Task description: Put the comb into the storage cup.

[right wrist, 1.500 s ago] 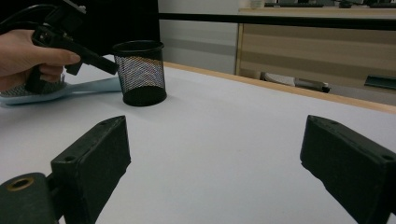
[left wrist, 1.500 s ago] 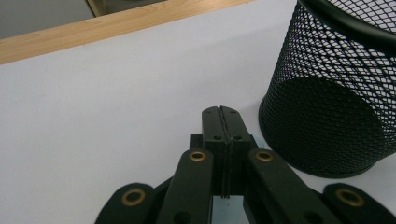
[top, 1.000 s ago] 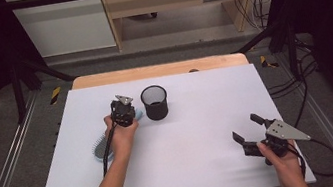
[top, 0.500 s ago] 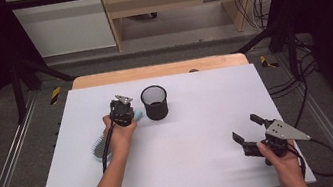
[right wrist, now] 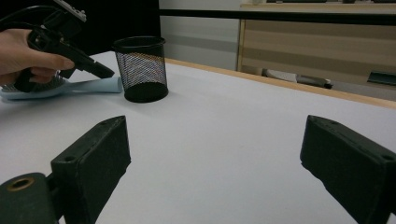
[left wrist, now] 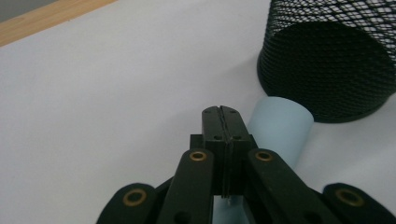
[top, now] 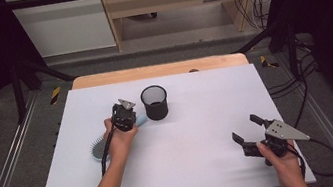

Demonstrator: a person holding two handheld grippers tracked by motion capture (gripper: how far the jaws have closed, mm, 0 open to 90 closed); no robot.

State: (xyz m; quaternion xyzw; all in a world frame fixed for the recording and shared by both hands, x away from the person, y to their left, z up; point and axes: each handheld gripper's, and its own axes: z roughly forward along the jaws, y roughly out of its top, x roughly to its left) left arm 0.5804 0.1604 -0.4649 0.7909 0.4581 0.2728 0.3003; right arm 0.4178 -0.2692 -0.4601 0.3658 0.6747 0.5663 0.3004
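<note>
Left gripper [top: 126,111], jaws clenched empty, hovers over the brush [top: 99,147] lying beside the cup [top: 155,103]; right gripper [top: 251,134] waits released. Brush not yet gripped.

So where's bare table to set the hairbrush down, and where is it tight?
The widest bare stretch of the table runs from the mesh cup across to the right claw, plus the far right corner. It is crowded where the left claw, hairbrush and cup bunch together.

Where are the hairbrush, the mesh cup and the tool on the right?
hairbrush [top: 96,149], high view, bristled head.
mesh cup [top: 155,106], high view, outer wall.
right tool [top: 250,129], high view, gap between its open tips.
</note>
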